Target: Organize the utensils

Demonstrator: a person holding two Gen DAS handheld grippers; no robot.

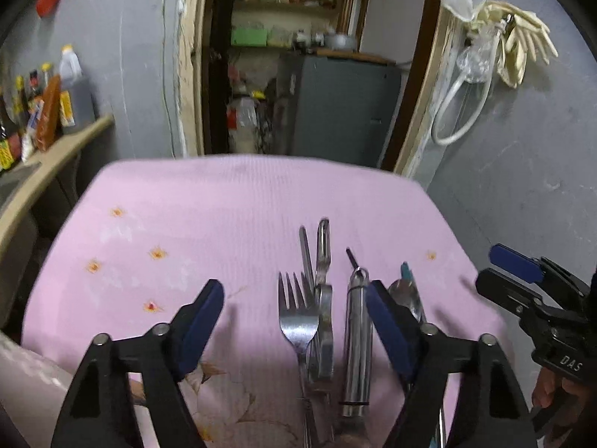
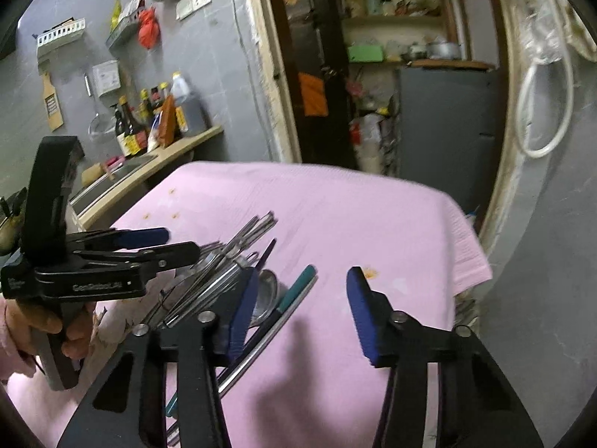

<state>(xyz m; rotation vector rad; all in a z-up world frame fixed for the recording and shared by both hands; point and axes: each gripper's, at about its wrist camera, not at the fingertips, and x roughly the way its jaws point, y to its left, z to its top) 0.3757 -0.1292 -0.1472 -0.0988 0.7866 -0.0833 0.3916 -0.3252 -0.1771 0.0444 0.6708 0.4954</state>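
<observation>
Several steel utensils lie bunched on the pink cloth [image 1: 224, 205]: a fork [image 1: 296, 321], a knife [image 1: 325, 332], a round steel handle [image 1: 357, 343], a spoon [image 1: 401, 293] and a teal-handled piece [image 1: 406, 272]. My left gripper [image 1: 294, 295] hovers open above the fork, knife and steel handle, and its blue pads touch none of them. In the right wrist view my right gripper [image 2: 302, 287] is open over the cloth. The teal-handled piece [image 2: 298, 287] and the spoon bowl [image 2: 266, 291] lie by its left finger. The left gripper [image 2: 179, 242] reaches over the pile [image 2: 224, 257].
A counter with sauce bottles [image 1: 44, 112] and a sink [image 2: 123, 175] stands to the left of the table. Behind the table's far edge is a doorway with shelves and a grey cabinet [image 1: 335, 104]. Gloves and a hose [image 1: 515, 48] hang on the right wall.
</observation>
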